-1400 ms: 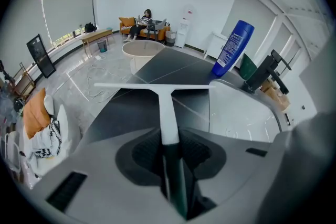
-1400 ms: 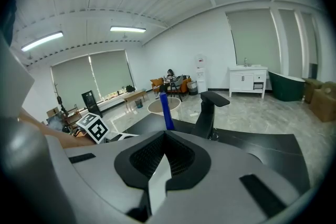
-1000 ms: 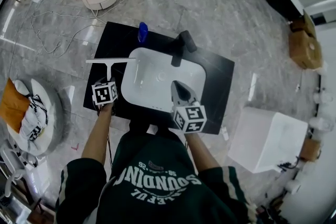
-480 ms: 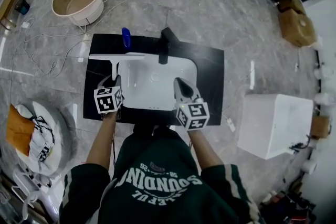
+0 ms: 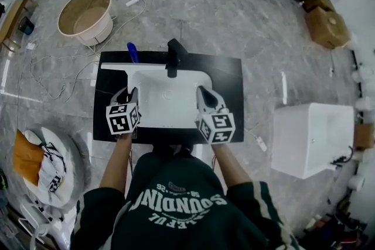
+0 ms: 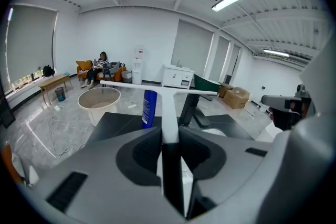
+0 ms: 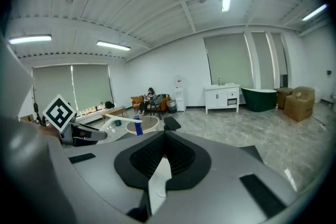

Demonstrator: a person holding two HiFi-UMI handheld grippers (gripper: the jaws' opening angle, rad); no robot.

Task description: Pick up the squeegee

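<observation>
The white squeegee is off the counter, its long blade level and crosswise just in front of the black faucet. My left gripper is shut on its handle. In the left gripper view the handle runs straight out between the jaws of the left gripper to the blade, with a blue bottle behind. My right gripper hovers over the right side of the white sink, shut with nothing in it. In the right gripper view the right gripper's tips meet.
The sink sits in a black countertop. The blue bottle stands at its back left. On the floor are a round beige tub, loose cables, a white box and a cardboard box.
My left gripper has risen with the squeegee, whose blade now sits closer to the faucet. The right gripper has also lifted and shifted over the sink's right side.
</observation>
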